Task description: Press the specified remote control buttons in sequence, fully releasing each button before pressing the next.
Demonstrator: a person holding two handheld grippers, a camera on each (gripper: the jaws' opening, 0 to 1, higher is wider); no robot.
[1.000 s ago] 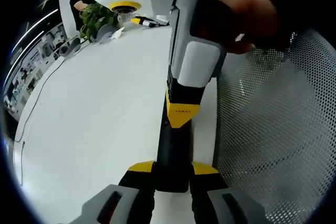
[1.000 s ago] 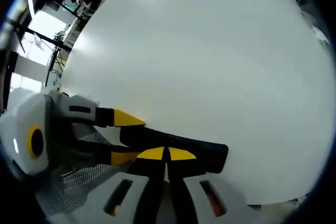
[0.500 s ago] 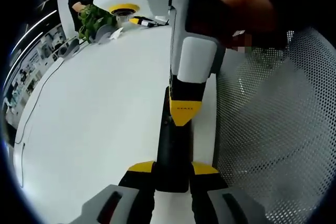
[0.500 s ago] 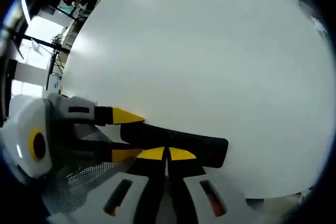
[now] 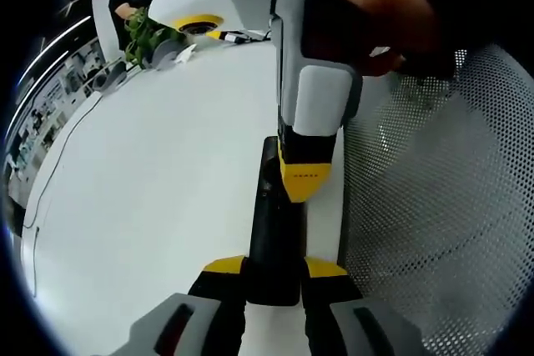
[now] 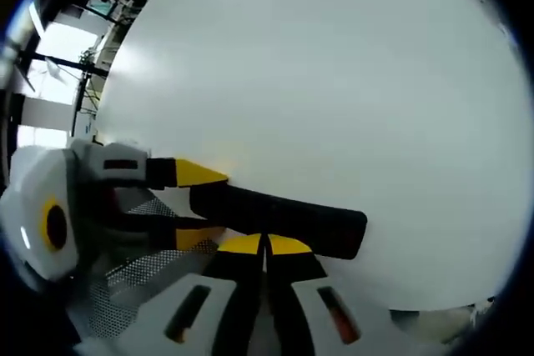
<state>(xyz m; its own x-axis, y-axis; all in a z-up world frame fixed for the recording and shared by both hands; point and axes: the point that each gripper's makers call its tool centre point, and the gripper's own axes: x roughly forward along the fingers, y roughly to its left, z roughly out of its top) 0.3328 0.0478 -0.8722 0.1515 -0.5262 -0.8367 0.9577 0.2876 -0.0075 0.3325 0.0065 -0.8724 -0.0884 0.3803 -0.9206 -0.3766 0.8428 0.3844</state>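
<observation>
Left gripper [image 5: 274, 266] pinches the near end of the black remote control [image 5: 274, 231], steadying it above the white table [image 5: 158, 181]; right gripper [image 6: 265, 244], jaws pressed together, bears on its face as a pressing tip.

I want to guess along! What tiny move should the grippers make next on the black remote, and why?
Probably lift the right gripper straight up off the remote. Its shut yellow tips seem pressed onto the remote's top face, and each button must be fully released before the next press. The left gripper should likely just hold; its fingers clamp the remote's near end above the white table.
</observation>
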